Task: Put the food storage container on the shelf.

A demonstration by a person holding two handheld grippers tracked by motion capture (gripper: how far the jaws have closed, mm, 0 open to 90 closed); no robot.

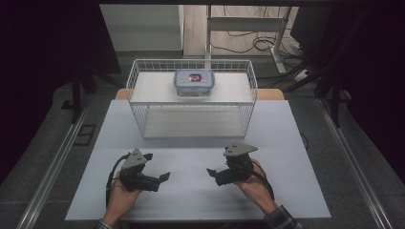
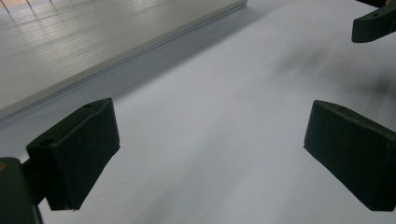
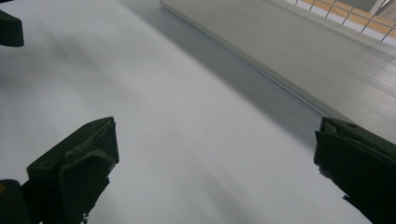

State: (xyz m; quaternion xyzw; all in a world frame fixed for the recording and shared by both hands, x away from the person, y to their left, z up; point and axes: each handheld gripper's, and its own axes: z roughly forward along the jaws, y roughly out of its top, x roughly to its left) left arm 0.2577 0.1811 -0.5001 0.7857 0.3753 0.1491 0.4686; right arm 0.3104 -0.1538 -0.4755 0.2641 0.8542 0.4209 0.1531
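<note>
A clear plastic box with a blue-rimmed lid [image 1: 194,82] sits on the upper shelf of a white wire basket [image 1: 138,76] at the back middle of the white table [image 1: 196,195]. Something red and dark shows through the lid. My left gripper [image 1: 157,166] rests low over the table's front left, open, with nothing between its jaws [image 2: 210,154]. Opposite it, my right gripper [image 1: 218,162] is also open and empty [image 3: 215,168]. Both point inward at each other, a short gap apart. A jaw of the right gripper [image 2: 373,25] shows at the top right of the left gripper view.
The basket's pale lower shelf [image 2: 93,42] lies just beyond both grippers [image 3: 303,56]. Bare white tabletop spreads between the hands and the basket. Dark floor, metal rails and a desk frame with cables [image 1: 267,43] surround the table.
</note>
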